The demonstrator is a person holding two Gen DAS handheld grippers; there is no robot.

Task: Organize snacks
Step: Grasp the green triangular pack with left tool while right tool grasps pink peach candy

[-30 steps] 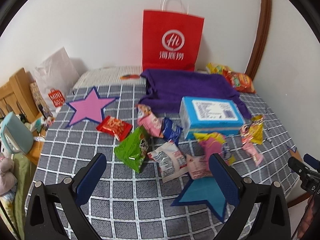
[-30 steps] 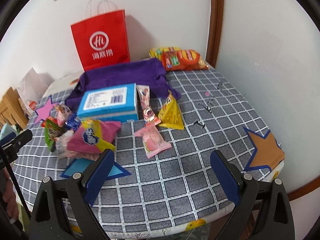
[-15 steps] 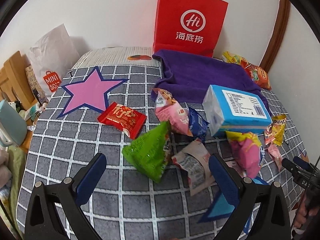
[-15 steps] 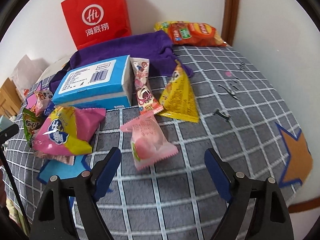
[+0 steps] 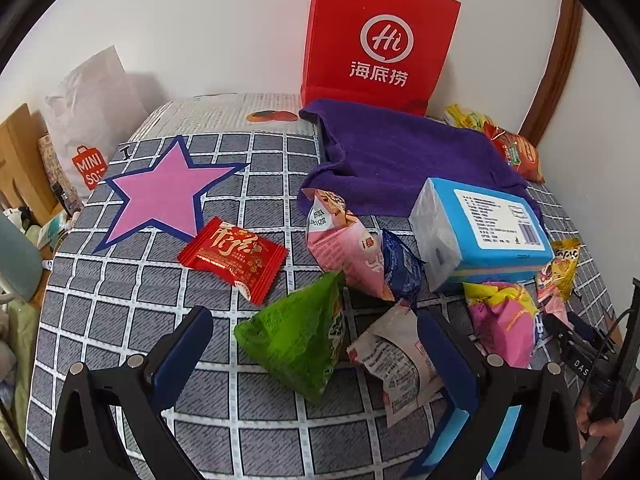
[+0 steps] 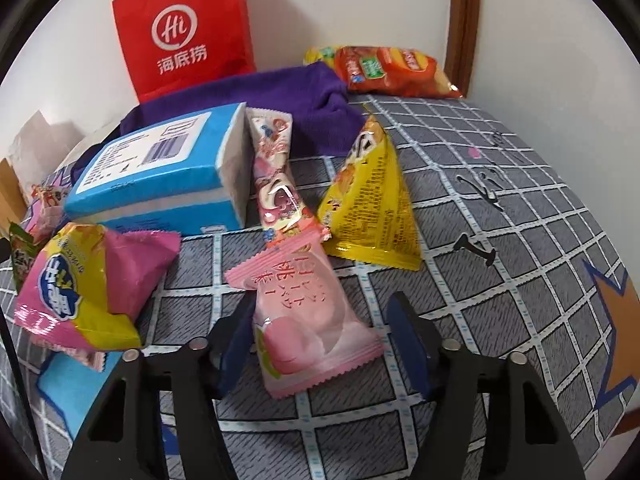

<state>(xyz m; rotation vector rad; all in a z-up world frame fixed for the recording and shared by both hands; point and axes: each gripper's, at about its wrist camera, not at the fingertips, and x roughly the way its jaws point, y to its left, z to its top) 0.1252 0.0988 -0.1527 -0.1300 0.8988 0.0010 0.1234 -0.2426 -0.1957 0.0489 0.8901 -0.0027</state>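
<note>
While our left claw (image 5: 312, 360) hangs released over the green packet (image 5: 298, 346), our right claw (image 6: 320, 344) has just been closing around the pink peach packet (image 6: 308, 320) on the bench (image 6: 500, 240), pads flanking its long axis, not yet pressing.

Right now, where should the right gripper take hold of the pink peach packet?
Across its puffy middle, coming down from above. The pink peach packet lies flat on the table, between the closing pads of the right gripper, sealed ends free.
</note>
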